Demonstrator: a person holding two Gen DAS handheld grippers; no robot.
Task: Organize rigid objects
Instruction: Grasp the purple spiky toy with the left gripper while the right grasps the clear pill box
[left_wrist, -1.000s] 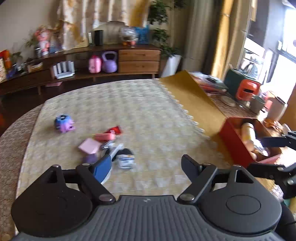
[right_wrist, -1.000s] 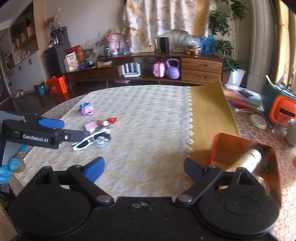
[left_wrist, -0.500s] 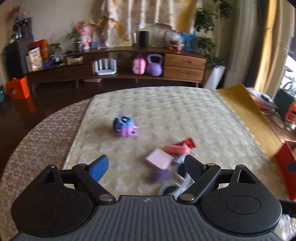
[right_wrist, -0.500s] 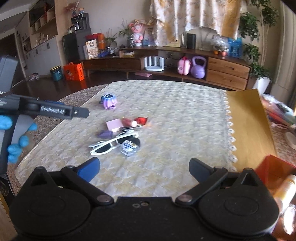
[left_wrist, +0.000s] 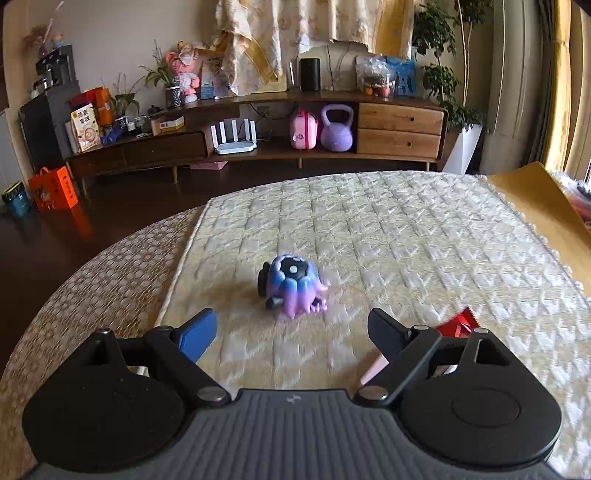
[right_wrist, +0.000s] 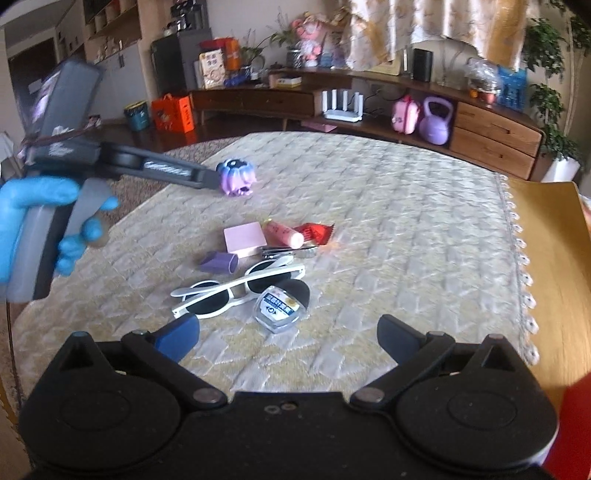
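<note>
A purple and blue toy (left_wrist: 291, 290) sits on the quilted cloth (left_wrist: 369, 229), just ahead of my open, empty left gripper (left_wrist: 291, 332). It also shows in the right wrist view (right_wrist: 238, 177), where the left gripper (right_wrist: 207, 177) reaches it from the left. My right gripper (right_wrist: 288, 338) is open and empty, close above white sunglasses (right_wrist: 240, 288) and a small clear case (right_wrist: 279, 306). Behind them lie a pink block (right_wrist: 243, 238), a purple piece (right_wrist: 219, 262), a pink tube (right_wrist: 282, 232), a red packet (right_wrist: 316, 232) and metal clippers (right_wrist: 284, 251).
A yellow mat (right_wrist: 554, 266) covers the table's right side. A red box corner (right_wrist: 576, 424) shows at the right wrist view's lower right. The table's round edge (left_wrist: 74, 295) falls off to the left. A low wooden sideboard (left_wrist: 258, 140) stands beyond.
My left gripper has swung left, off the pile, and now faces the purple toy up close. My right gripper has moved left from the red box to over the sunglasses.
</note>
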